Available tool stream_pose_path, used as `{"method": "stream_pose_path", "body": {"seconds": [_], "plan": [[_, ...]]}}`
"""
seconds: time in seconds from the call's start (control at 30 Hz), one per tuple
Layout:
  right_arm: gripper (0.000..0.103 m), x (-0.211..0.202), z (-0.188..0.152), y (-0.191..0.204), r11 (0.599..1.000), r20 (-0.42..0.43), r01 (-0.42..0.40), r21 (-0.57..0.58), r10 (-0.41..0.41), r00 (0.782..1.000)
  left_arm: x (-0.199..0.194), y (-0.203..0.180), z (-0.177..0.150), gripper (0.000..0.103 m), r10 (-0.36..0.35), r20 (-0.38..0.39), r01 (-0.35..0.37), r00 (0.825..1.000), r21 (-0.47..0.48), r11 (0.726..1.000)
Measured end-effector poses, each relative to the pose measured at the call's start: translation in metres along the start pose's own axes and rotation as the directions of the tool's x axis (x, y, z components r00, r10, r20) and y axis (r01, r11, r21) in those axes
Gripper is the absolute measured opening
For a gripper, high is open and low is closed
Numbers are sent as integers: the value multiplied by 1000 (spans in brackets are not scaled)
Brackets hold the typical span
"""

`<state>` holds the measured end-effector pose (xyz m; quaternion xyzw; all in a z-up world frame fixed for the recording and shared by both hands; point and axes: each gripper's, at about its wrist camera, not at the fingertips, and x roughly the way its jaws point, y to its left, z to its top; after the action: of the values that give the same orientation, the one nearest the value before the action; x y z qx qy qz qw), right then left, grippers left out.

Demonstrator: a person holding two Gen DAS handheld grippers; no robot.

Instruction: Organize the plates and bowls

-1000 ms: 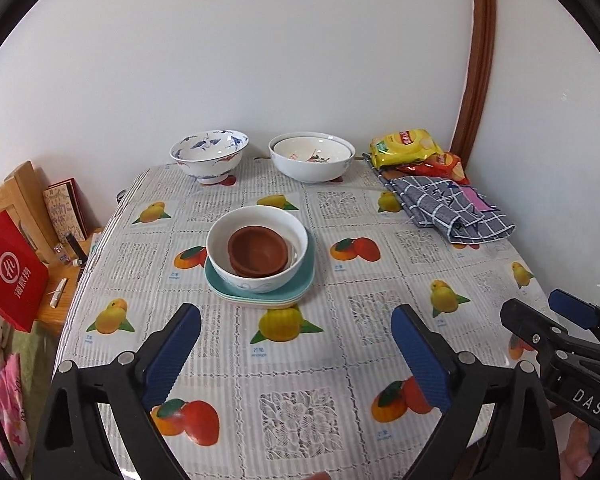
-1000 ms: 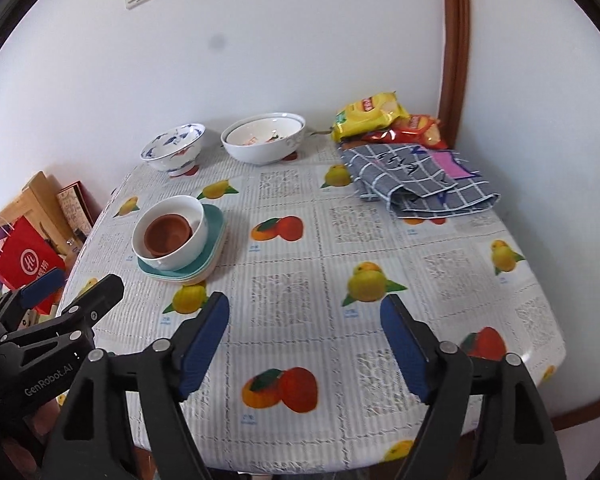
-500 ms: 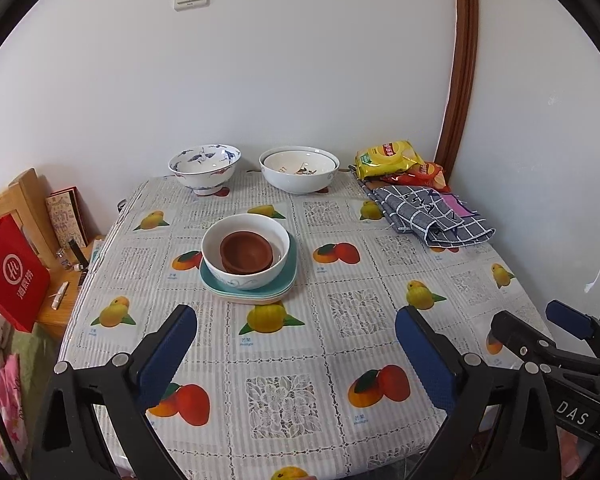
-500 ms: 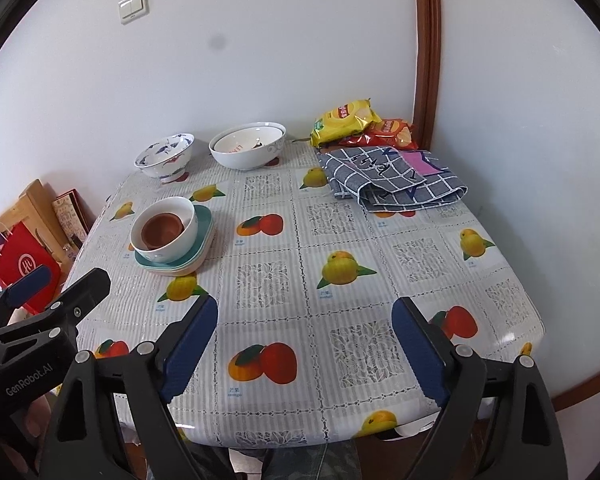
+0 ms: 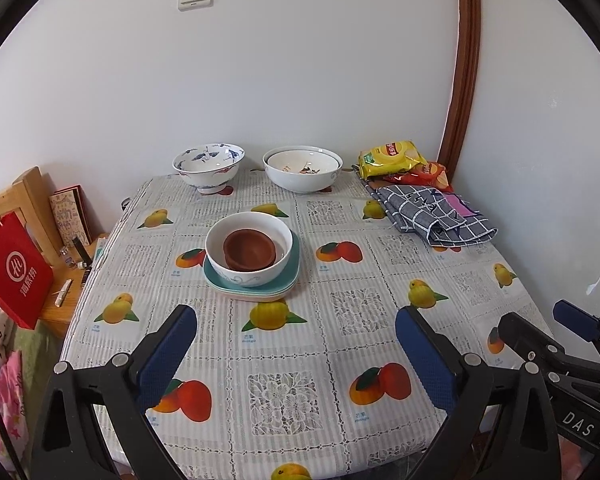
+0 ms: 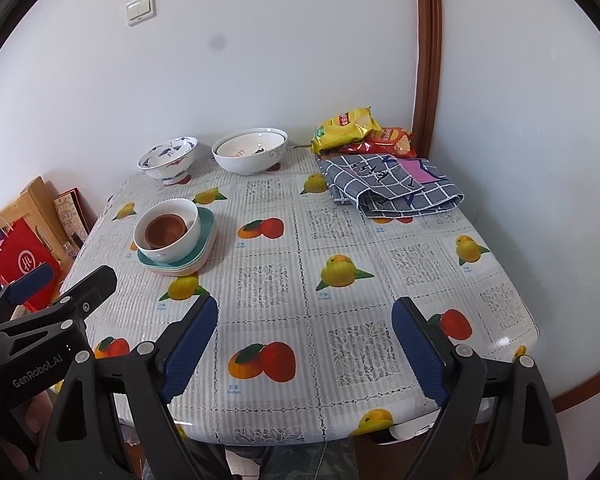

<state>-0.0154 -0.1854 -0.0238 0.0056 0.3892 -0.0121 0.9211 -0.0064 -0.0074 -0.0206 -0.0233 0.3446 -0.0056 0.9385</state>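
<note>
A brown bowl (image 5: 249, 249) sits inside a white bowl (image 5: 260, 274), which stands on stacked teal and pale plates (image 5: 292, 276) left of the table's middle; the stack also shows in the right wrist view (image 6: 168, 232). A blue-patterned bowl (image 5: 208, 166) and a large white bowl (image 5: 302, 174) stand at the far edge by the wall. My left gripper (image 5: 296, 354) is open and empty over the near table edge. My right gripper (image 6: 304, 350) is open and empty over the near edge too, to the right of the left one.
Snack bags (image 5: 392, 158) and a folded checked cloth (image 5: 432, 216) lie at the far right corner. A red paper bag (image 5: 14, 272) and wooden furniture (image 5: 28, 200) stand left of the table. Walls close the far and right sides.
Both grippers have drawn back from the stack toward the near table edge and stayed open. The dishes have not moved.
</note>
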Motion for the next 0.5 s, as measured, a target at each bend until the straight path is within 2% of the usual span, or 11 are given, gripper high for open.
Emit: {"method": "stream_pose_path", "body": {"seconds": [0.5], "plan": [[88, -5, 0, -3, 1000, 11, 1, 6, -1, 1000, 0, -2, 0, 101, -2, -6, 2, 1000, -2, 1000]]}}
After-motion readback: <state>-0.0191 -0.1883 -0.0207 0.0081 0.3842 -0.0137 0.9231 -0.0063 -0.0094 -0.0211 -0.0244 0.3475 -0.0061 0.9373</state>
